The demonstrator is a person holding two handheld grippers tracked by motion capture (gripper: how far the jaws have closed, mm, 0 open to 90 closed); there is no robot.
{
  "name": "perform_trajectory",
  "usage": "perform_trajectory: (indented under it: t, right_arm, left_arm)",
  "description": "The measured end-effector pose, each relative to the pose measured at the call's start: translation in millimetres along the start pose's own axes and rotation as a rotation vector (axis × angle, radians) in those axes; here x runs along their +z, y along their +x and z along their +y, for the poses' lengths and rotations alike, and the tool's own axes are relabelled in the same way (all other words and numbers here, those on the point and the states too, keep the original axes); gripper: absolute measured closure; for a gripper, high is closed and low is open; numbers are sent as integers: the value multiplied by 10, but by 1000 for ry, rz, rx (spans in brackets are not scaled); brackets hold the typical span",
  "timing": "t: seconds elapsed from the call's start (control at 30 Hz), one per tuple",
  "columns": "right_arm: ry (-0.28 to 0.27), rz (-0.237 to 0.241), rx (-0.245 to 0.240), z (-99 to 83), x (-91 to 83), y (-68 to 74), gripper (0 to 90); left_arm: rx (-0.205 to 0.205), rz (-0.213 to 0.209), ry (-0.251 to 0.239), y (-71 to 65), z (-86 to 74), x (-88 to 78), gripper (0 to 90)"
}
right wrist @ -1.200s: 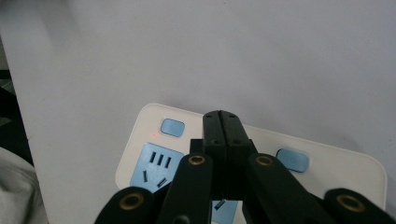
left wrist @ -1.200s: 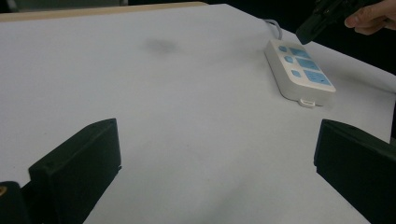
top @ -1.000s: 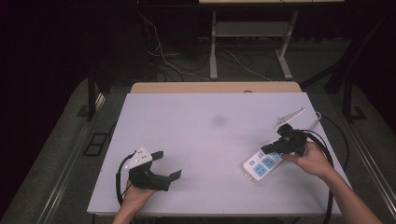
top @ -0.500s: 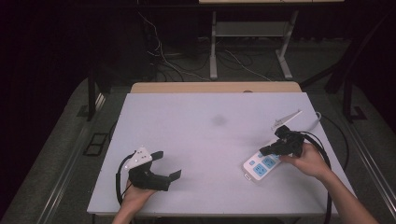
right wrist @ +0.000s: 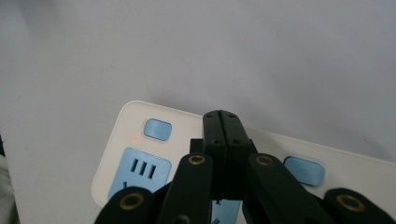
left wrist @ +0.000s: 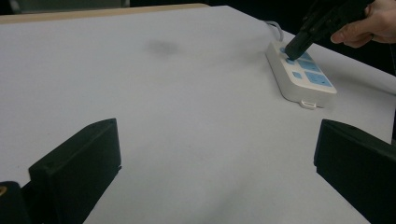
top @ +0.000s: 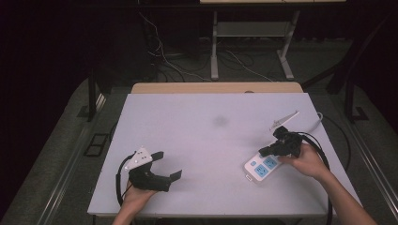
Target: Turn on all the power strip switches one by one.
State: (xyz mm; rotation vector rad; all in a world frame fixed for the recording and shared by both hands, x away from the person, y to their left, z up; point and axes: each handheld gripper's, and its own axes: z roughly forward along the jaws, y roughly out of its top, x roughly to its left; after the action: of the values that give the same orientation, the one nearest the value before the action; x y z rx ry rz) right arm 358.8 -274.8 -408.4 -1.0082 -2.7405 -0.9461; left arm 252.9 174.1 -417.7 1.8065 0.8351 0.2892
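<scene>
Left hand [top: 136,197] low at the near-left corner of the white table [top: 206,117], forearm entering from the bottom edge. Left gripper [top: 170,165] resting on the tabletop, pointed toward the right side of the table, jaws spread wide with nothing between them; grey three-cornered plate on top, black cable looped behind. In the left gripper view, two black jaws standing far apart at the lower corners, bare white surface between.

Wide open room across the middle of the table; only a faint dark smudge [top: 219,121] toward the far centre. Wooden strip along the far edge, dark floor with cables and table legs beyond.

Further right, white power strip [top: 261,167] lying flat and slanted near the table's right edge, blue sockets and blue buttons on its face, its cord running off toward the far right edge. Small red light beside a button [right wrist: 157,129] in the right gripper view. No readable brand or writing.

Right hand [top: 305,161] reaching in from the lower right, wrist angled down. Right gripper [top: 264,152] with jaws pressed together, holding nothing, closed tip set down on the strip's face between two blue buttons.
</scene>
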Motion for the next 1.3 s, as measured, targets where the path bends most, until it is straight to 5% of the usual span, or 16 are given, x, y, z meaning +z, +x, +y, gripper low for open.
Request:
perform_trajectory:
  t: [1.3]
  right_arm:
    - [-8, -20, -21, -25, 29, 10, 900]
  left_arm:
    - [7, -6, 9, -17, -1, 17, 0]
